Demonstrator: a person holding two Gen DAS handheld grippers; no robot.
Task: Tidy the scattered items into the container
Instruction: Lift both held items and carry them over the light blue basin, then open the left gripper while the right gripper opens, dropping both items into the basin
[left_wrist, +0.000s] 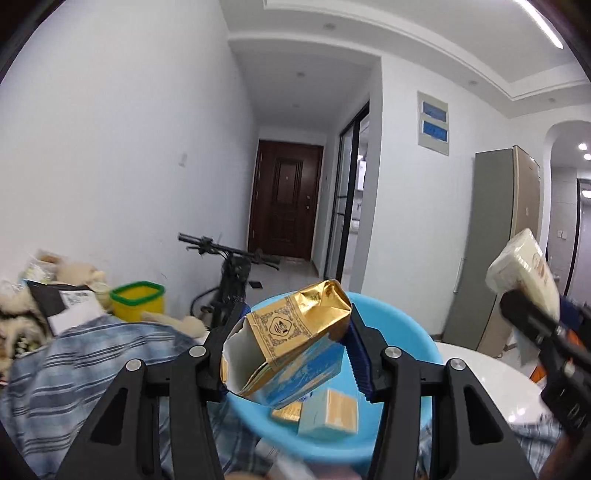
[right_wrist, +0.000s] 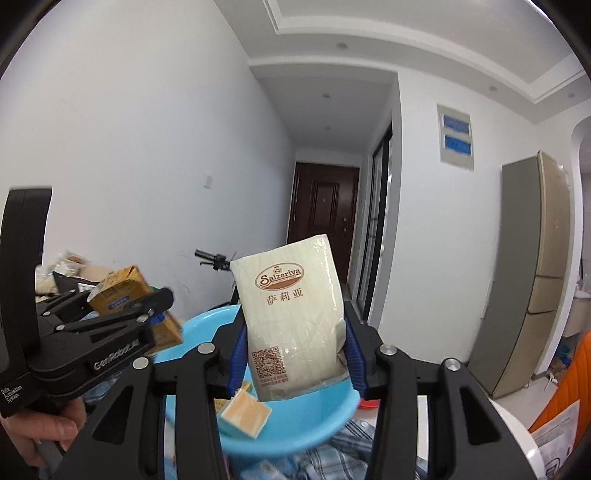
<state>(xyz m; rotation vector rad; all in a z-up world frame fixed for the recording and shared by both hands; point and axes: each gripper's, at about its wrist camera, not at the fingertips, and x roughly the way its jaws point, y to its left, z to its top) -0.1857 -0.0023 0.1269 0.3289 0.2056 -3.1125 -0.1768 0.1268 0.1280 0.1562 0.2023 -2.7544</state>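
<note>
A light blue plastic basin (left_wrist: 406, 332) sits on a heap of striped blue cloth (left_wrist: 92, 354), and a few small gold and pale blue boxes (left_wrist: 328, 415) already lie inside it. Above the basin, the left gripper (left_wrist: 286, 345) is clamped on a torn gold and blue carton (left_wrist: 291, 339), whose ripped white end sticks out toward the camera. Beside it, the right gripper (right_wrist: 293, 345) clasps a cream wet-wipe packet (right_wrist: 291, 317) printed with a brown oval logo and a square code; the packet stands upright and hides the basin's far rim. The basin's near edge is cut off by both grippers' black frames. A person's hand (right_wrist: 40, 432) shows only partly at the lower left corner of the right view. Around them: a yellow tub with a green rim (left_wrist: 137, 301), plush toys (left_wrist: 79, 273), a bicycle (left_wrist: 231, 273) against the white wall, a dark brown door (left_wrist: 284, 199) down the hallway, and a tall refrigerator (right_wrist: 532, 273) on the right. The items on the far left pile are blurred.
</note>
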